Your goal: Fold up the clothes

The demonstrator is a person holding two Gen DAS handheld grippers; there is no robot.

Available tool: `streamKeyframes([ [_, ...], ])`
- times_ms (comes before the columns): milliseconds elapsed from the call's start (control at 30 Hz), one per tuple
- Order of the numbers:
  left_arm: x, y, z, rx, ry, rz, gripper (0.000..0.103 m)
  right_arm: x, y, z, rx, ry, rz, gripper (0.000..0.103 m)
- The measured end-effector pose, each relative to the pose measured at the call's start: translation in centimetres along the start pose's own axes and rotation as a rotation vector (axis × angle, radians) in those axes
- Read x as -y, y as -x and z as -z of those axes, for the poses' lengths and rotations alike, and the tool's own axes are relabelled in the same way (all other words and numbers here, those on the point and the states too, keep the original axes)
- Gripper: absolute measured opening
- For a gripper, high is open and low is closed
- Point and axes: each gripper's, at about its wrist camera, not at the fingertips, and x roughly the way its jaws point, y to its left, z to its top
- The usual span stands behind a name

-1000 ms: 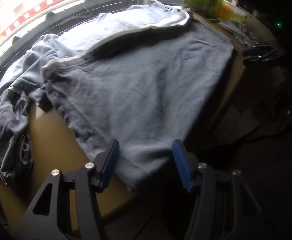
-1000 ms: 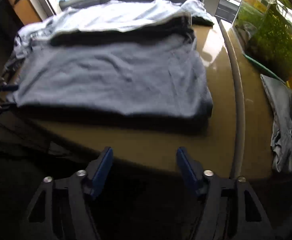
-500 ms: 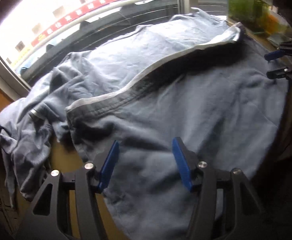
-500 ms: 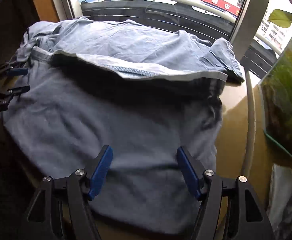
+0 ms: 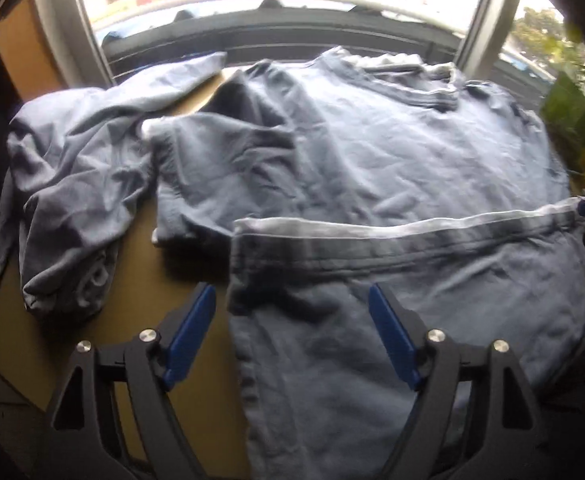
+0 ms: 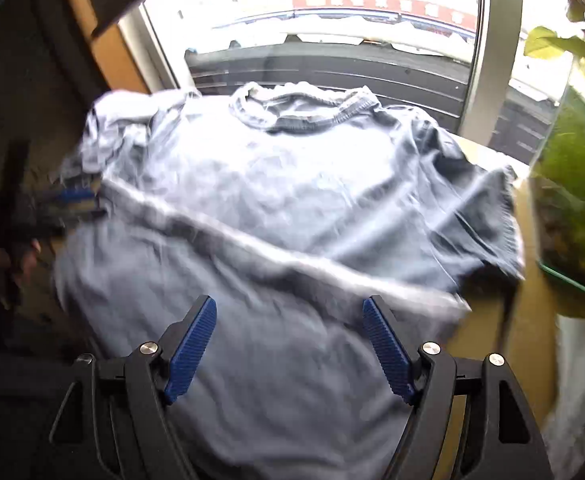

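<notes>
Crowding the counter (image 5: 180,248), a crumpled grey garment (image 5: 72,196) lies left of the half-folded shirt (image 5: 372,152). Both the left gripper (image 5: 292,332) and right gripper (image 6: 290,340) are opening, fingers spread, seemingly clear above soft cloth.

Two grey garments (image 5: 372,152) (image 5: 68,184), two tongs (image 5: 292,344) (image 6: 288,344), one table (image 5: 144,280)

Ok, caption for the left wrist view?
Left gripper, jaws opening, over the folded-up hem of a blue-grey T-shirt on the table.

Both grippers moved from near table edge in over shirt (image 5: 372,152). Left gripper (image 5: 292,336) rolled; jaws opening wider, now over folded flap's left edge, no pinch. Right gripper (image 6: 288,344) jaws opening over flap's right part. Hem band (image 5: 412,228) now just ahead of fingers.
</notes>
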Motion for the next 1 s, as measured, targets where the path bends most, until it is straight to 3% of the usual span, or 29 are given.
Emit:
streamKeyframes([
  [33,-0.3,-0.5,0.1,-0.003,0.016,-0.012,0.093,-0.1,-1.2,-0.5,-0.013,0.014,0.023,0.077],
  [100,-1.1,-0.3,0.0,0.011,0.043,-0.038,0.089,-0.3,-3.5,-0.2,-0.046,0.068,0.14,0.082],
  [200,-4.0,1.4,0.1,0.064,0.188,-0.03,0.085,0.8,-4.4,0.4,-0.01,0.044,0.132,0.088],
  [367,-9.2,3.3,0.5,0.055,0.473,0.109,0.084,0.6,-5.2,1.3,0.008,0.03,0.148,0.1],
  [433,-9.7,3.4,0.1,0.048,0.511,0.176,0.084,0.5,-5.7,0.9,0.004,0.027,0.149,0.101],
  [500,-9.4,3.3,-0.5,0.043,0.529,0.195,0.084,0.7,-5.7,0.8,0.008,0.025,0.151,0.102],
  [633,-8.7,1.3,-1.8,-0.025,0.594,0.112,0.083,0.6,-5.4,1.4,0.025,0.016,0.155,0.102],
  [733,-9.1,1.1,-2.3,0.011,0.65,0.055,0.08,-0.4,-5.6,2.1,0.032,0.008,0.161,0.102],
  [800,-10.0,1.1,-2.4,0.032,0.722,0.063,0.07,-0.4,-5.6,2.3,0.038,0.004,0.164,0.102],
  [833,-10.4,1.0,-2.4,0.034,0.743,0.074,0.057,-0.2,-5.5,2.3,0.041,0.002,0.166,0.102],
  [867,-10.7,0.9,-2.4,0.028,0.75,0.09,0.033,-0.2,-5.4,2.2,0.045,0.0,0.168,0.102],
  [900,-10.9,0.5,-2.3,0.009,0.765,0.11,0.017,-0.3,-5.3,2.2,0.048,-0.003,0.17,0.102],
  [933,-11.1,0.3,-2.1,0.002,0.788,0.12,0.007,0.0,-4.9,2.2,0.048,-0.007,0.172,0.102],
  [1000,-11.1,0.5,-2.1,0.013,0.796,0.132,0.007,0.4,-4.8,1.9,0.048,-0.008,0.171,0.102],
])
